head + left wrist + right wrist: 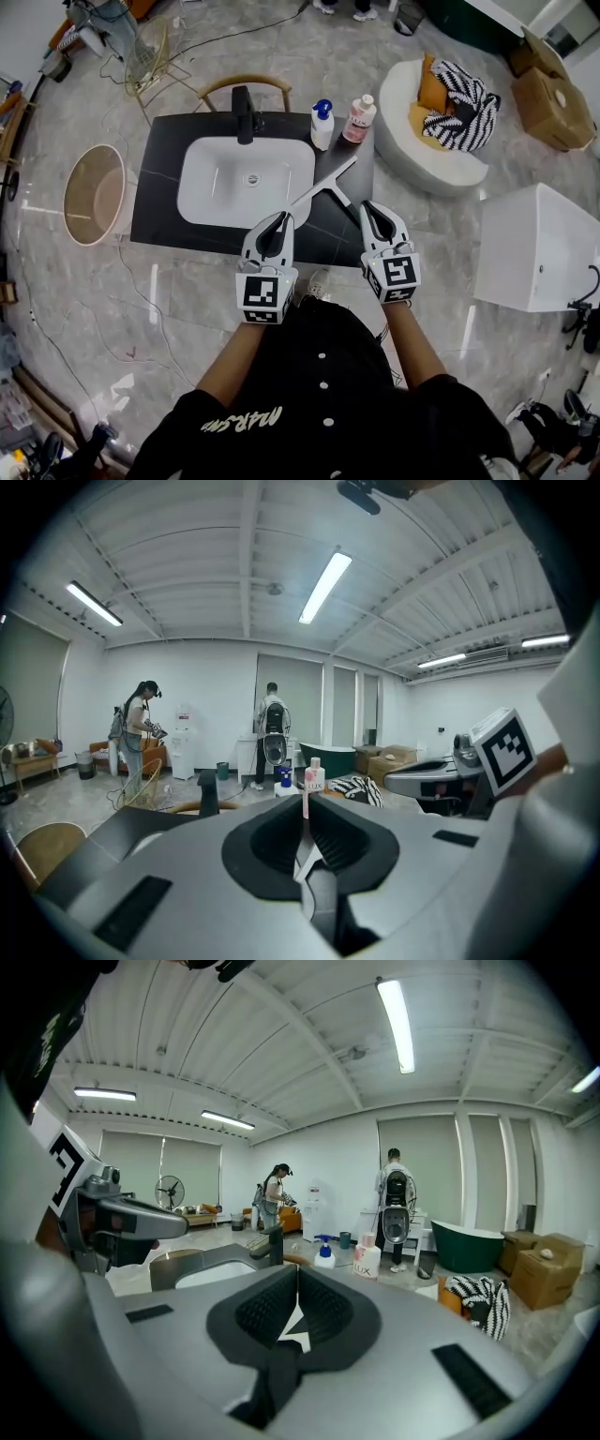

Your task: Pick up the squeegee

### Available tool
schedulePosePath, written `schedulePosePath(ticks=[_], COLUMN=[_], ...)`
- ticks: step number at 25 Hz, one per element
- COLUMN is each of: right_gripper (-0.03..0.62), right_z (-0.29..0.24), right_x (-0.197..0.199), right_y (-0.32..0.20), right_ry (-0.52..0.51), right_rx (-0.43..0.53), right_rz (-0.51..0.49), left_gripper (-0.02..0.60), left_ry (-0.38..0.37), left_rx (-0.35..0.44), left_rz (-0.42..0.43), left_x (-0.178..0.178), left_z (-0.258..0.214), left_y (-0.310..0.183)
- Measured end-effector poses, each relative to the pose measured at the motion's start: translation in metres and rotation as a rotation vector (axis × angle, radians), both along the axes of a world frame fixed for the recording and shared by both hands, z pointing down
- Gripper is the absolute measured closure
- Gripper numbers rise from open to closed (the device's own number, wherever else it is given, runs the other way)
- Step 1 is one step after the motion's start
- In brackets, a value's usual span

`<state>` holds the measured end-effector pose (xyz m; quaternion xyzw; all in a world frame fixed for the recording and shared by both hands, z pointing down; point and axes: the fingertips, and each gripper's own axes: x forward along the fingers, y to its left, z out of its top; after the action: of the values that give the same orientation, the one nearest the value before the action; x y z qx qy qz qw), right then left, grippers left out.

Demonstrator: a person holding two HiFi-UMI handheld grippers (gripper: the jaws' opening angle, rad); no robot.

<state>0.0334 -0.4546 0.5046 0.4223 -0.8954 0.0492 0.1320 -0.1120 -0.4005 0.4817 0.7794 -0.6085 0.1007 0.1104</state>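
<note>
Well, both of my jaws are pressed together with nothing in them. My left gripper (pixel 277 225) hovers over the near edge of the dark desk (pixel 159 211), just at the near right corner of the white sink (pixel 216 187). In the left gripper view its black pads (pixel 333 841) meet along a thin seam. My right gripper (pixel 373 212) is level with it, further right, over the desk's near right corner. In the right gripper view its pads (pixel 323 1312) are likewise together.

The squeegee (pixel 330 185) lies flat on the desk to the right of the sink. It sits between my two grippers and a little farther off, with one end close beside my right gripper's tip. Neither gripper has hold of it.

At the far edge of the desk the black faucet (pixel 243 114) stands behind the sink. To its right stand a white bottle with a blue cap (pixel 322 124) and a pink bottle (pixel 358 119), side by side.
</note>
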Motion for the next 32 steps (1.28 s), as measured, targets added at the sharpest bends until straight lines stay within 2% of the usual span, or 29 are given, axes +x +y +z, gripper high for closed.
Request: schedulePosePath(ticks=[7,12,16,24,28,32], right_gripper=[0.595,0.592,0.521,0.393,0.387,0.406], right_z=[0.015,0.049,0.094,0.188,0.213,0.228], right_x=[-0.006,-0.012,-0.014,-0.015,-0.011,-0.011], right_y=[-0.009,-0.026,-0.029,-0.029,-0.037,-0.046], right_ry=[0.062,0.122,0.199,0.348,0.391,0.385], right_rx=[-0.047,-0.129,-0.236,-0.413,-0.442,-0.446], right_rz=[0.015,0.027,-0.001,-0.082,-0.089,-0.09], left_gripper=[0.557,0.557,0.557,0.557,0.557,0.557], left_ry=[0.027,0.022,0.032,0.051,0.045,0.05], left_rx=[-0.026,-0.019,-0.029,-0.108,-0.132,-0.164], left_rz=[0.044,0.09,0.121,0.143,0.156,0.159], left_x=[-0.008,-0.019,-0.02,-0.02,-0.016,-0.013], left_z=[0.002,0.002,0.012,0.054,0.069,0.082], left_y=[-0.004,-0.012,-0.009,-0.007,-0.009,-0.006])
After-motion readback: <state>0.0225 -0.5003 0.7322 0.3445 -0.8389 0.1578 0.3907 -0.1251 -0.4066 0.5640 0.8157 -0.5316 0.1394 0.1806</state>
